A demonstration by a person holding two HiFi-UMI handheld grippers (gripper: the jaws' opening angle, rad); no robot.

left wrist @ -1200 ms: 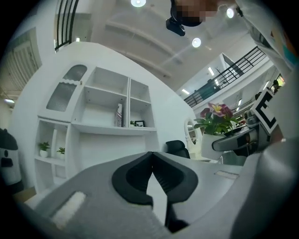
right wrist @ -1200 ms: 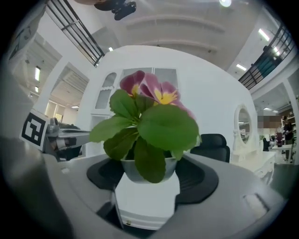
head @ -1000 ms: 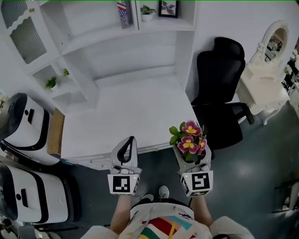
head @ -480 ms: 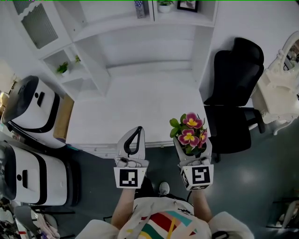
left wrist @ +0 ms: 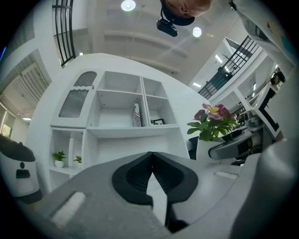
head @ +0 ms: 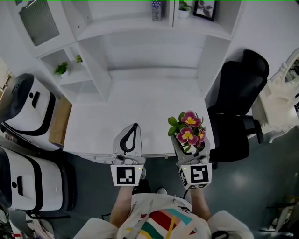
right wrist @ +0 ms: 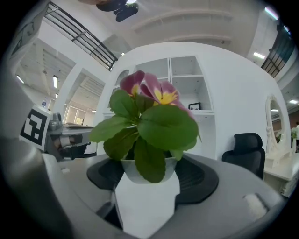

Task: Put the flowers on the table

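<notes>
A small white pot of pink and yellow flowers (head: pixel 188 132) (right wrist: pixel 149 126) sits between the jaws of my right gripper (head: pixel 189 144), which is shut on the pot (right wrist: pixel 145 172) and holds it upright over the front right edge of the white table (head: pixel 135 112). My left gripper (head: pixel 129 136) is beside it to the left, over the table's front edge, jaws shut with nothing between them (left wrist: pixel 150 164). In the left gripper view the flowers (left wrist: pixel 212 122) show at the right.
White shelving (head: pixel 140 42) rises behind the table, with small plants (head: pixel 60 69) and a framed picture (head: pixel 205 9). A black office chair (head: pixel 238 102) stands right of the table. White and black machines (head: pixel 25 112) stand at the left.
Both grippers have moved forward from in front of the table to over its front edge, the flowers carried along. The jaws have not changed.
</notes>
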